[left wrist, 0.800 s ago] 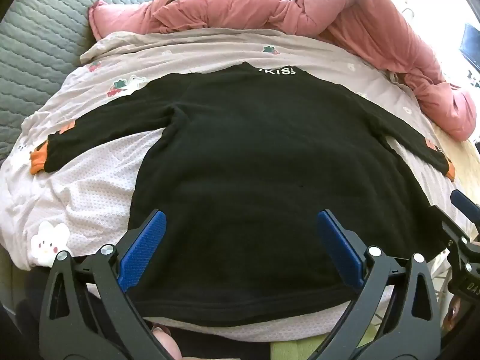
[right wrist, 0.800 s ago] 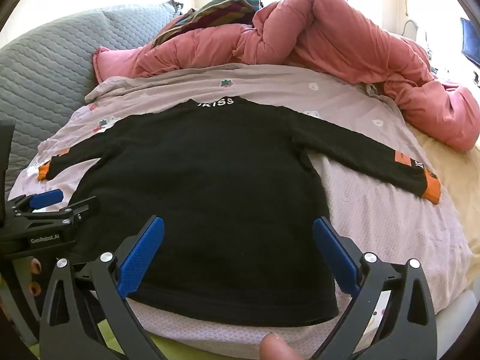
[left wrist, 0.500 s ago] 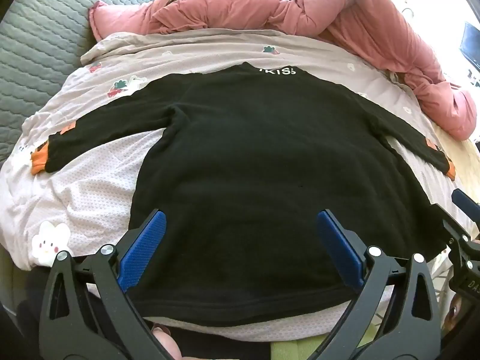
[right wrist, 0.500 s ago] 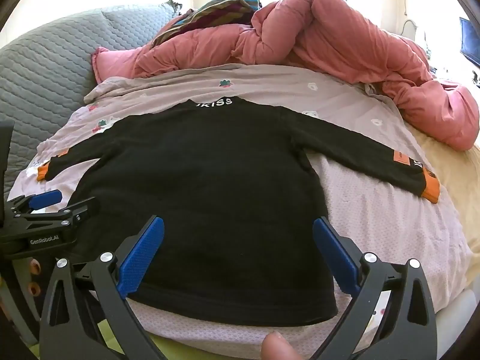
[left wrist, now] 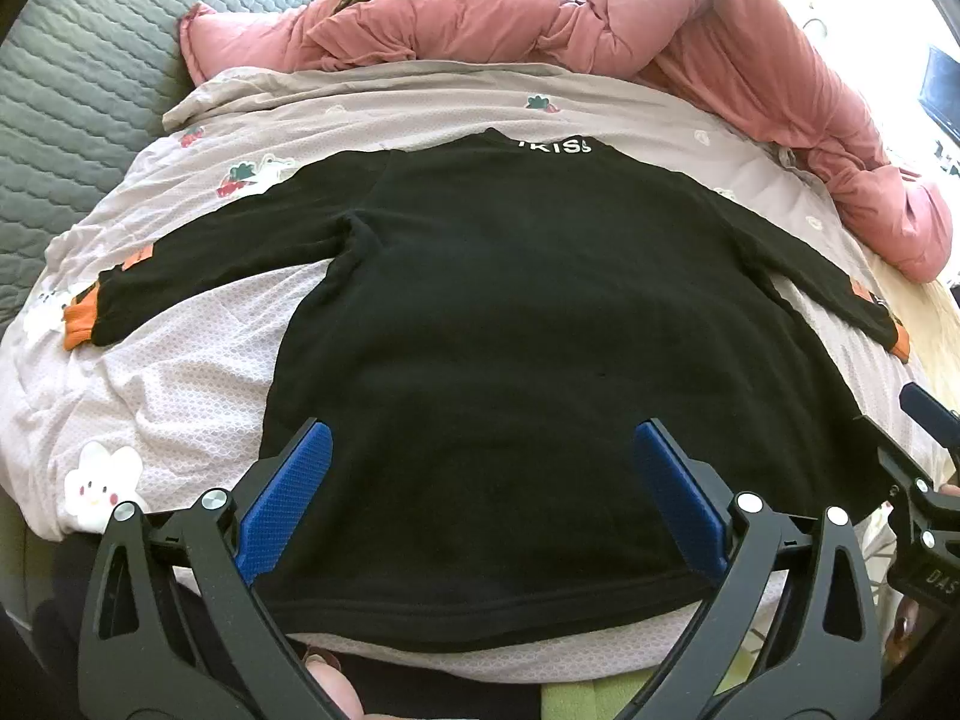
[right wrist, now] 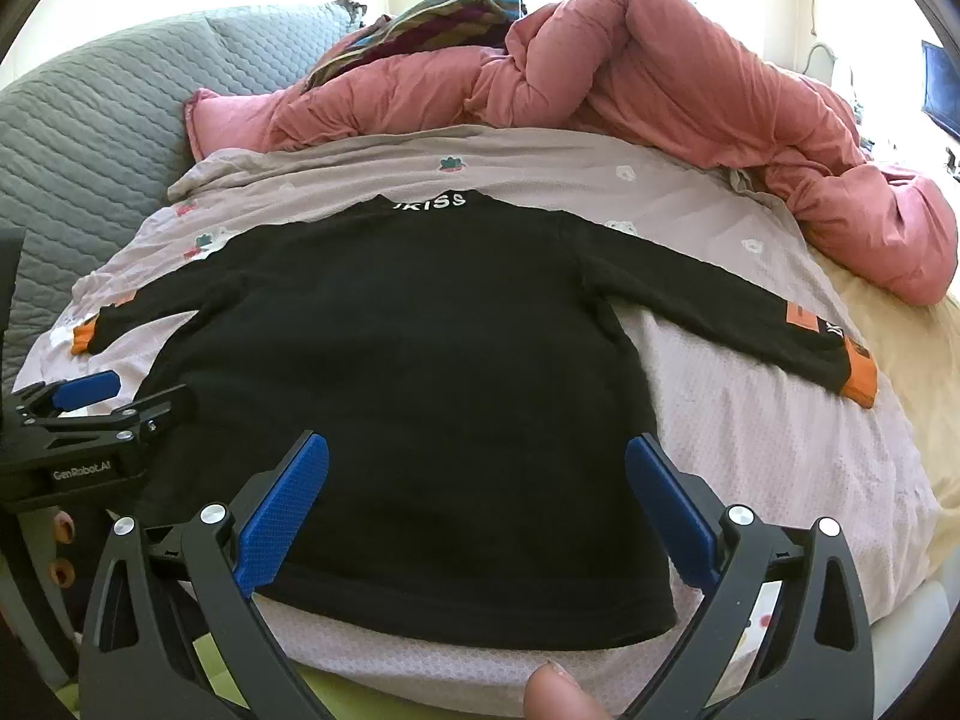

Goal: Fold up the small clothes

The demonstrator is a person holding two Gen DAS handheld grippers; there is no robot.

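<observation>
**Black top lies flat, ready for folding**

Your left gripper [left wrist: 477, 492] and right gripper [right wrist: 477, 495] hover with fingers spread wide, empty, over the black top [left wrist: 540, 330] on the bed [right wrist: 750, 420]. Soft, light fleece likely: pinch a sleeve cuff [right wrist: 858, 375].

A small black long-sleeved fleece top [right wrist: 420, 396] lies flat mid-frame on a pale printed bedsheet [right wrist: 750, 438]. A bunched pink padded duvet [right wrist: 660, 90] sits behind it, a grey quilted cushion [right wrist: 90, 132] upper left.
</observation>
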